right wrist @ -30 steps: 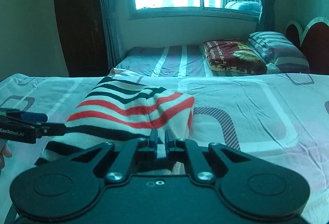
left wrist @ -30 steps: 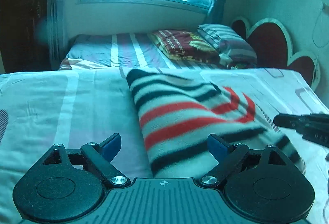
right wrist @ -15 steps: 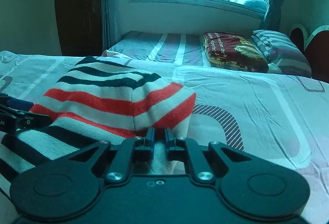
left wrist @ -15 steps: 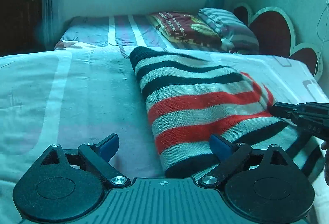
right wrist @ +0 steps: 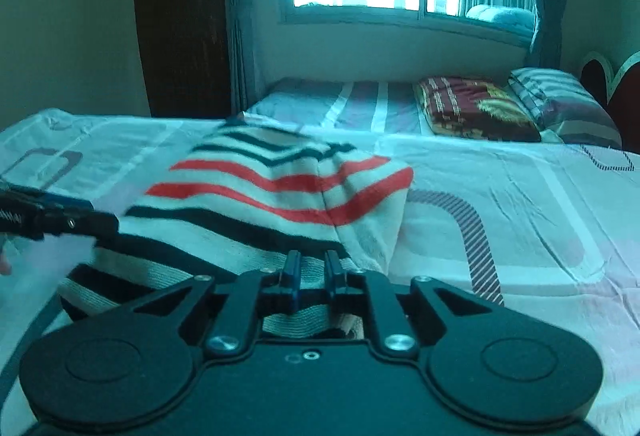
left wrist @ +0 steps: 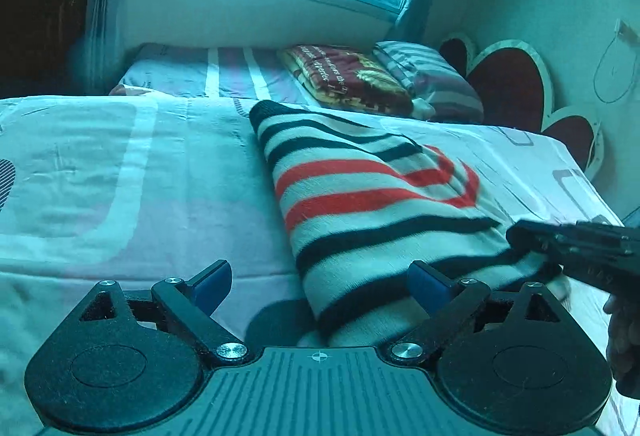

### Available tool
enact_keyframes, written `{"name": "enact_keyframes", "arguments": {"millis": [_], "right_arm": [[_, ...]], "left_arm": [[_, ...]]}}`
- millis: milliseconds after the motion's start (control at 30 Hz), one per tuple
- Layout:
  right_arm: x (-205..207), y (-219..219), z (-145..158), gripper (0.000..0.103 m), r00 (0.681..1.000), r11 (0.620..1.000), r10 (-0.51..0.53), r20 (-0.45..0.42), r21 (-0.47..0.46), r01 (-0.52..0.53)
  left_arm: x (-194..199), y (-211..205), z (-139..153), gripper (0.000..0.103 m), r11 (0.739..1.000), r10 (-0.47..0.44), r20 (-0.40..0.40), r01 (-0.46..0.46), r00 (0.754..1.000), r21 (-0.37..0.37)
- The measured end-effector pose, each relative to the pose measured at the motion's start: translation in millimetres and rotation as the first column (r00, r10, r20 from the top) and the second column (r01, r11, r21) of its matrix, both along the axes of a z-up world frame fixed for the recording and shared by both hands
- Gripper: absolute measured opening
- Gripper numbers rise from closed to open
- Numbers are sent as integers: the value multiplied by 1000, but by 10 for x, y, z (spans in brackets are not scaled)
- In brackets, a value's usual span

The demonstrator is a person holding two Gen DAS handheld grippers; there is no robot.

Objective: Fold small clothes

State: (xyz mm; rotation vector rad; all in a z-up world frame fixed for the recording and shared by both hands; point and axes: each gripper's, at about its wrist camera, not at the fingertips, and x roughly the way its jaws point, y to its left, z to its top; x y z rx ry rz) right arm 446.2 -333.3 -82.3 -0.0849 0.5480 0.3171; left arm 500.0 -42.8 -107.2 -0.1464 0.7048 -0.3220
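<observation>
**Striped knit on the bed: handling notes and grip points**

Bed (left wrist: 100,204): a broad, soft surface under a pale patterned sheet. It gives beneath anything pressed on it, so a fold line will not crease sharply by pressure alone.

Striped sweater (left wrist: 372,204): lies folded lengthwise on the sheet, running away from the cameras, with black and red bands on cream. It looks like a thick, fuzzy knit. Judged light, limp and stretchy, not slippery, and robust. It should drape and sag if lifted from one point, so both near corners need support. The ribbed hem at the near end is the firmest place to pinch, as the doubled layers there are thick.

Left gripper (left wrist: 320,286): jaws spread wide with nothing between the pads. The sweater's near left edge lies in the gap, untouched.

Right gripper (right wrist: 313,270): jaws narrow and have just been opening. The ribbed hem sits between them, but whether the pads press it I cannot tell. In the left wrist view it meets the hem's right corner.
</observation>
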Motion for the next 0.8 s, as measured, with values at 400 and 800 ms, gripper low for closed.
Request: {"name": "enact_keyframes", "arguments": {"millis": [400, 800], "right_arm": [[-267, 62, -302, 16, 998, 998, 2, -68, -58, -6], [58, -819, -2, 75, 975, 912, -15, -223, 397, 105]], "left_arm": [[-237, -190, -276, 95, 999, 7, -61, -4, 998, 42], [83, 317, -91, 95, 963, -71, -124, 35, 990, -266]]}}
